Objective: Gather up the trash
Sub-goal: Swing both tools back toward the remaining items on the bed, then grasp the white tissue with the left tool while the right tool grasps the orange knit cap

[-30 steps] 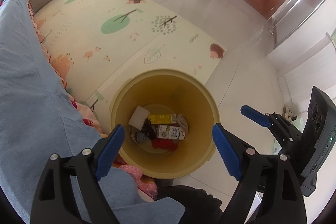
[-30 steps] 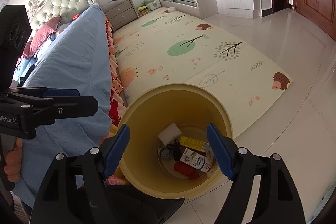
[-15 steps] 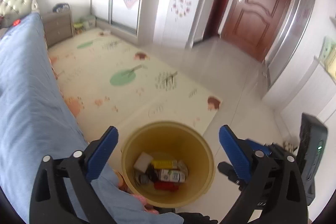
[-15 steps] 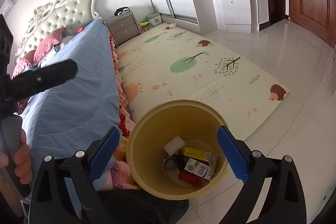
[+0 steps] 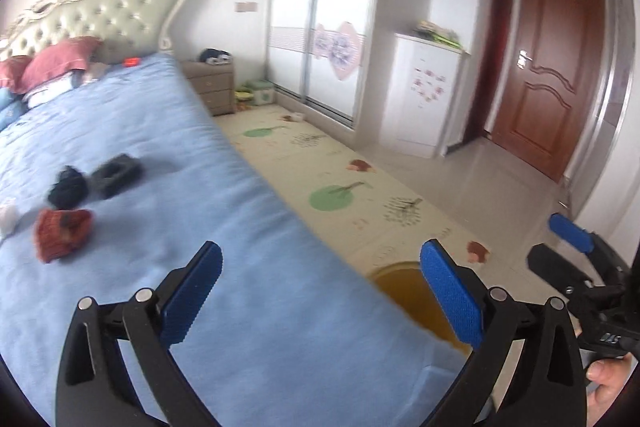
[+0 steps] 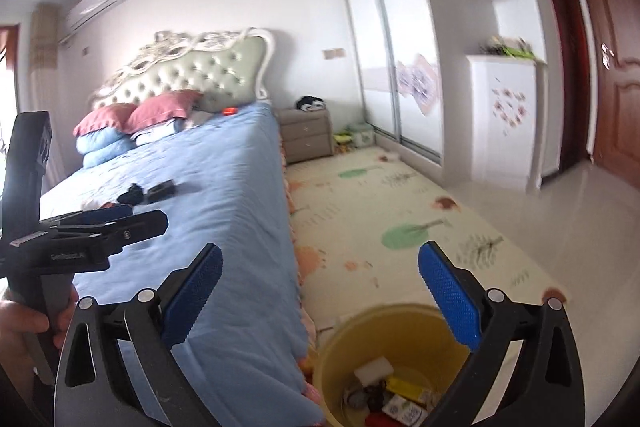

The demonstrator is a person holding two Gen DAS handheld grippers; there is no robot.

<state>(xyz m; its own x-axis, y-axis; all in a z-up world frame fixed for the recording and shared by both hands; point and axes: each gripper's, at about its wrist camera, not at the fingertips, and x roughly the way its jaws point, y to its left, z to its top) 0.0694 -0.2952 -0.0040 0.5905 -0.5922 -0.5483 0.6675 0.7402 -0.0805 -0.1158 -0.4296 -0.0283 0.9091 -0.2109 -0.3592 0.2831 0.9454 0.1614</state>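
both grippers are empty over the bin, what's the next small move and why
Probably reach the left gripper toward the red crumpled item on the blue bedspread. Both grippers are open and empty, the yellow bin already holds trash, and loose items still lie on the bed.

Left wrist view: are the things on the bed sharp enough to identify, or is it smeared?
Left wrist view: motion-smeared; a red lump and dark items on the bed show only as shapes. Right wrist view: also soft, though the bin reads clearly.
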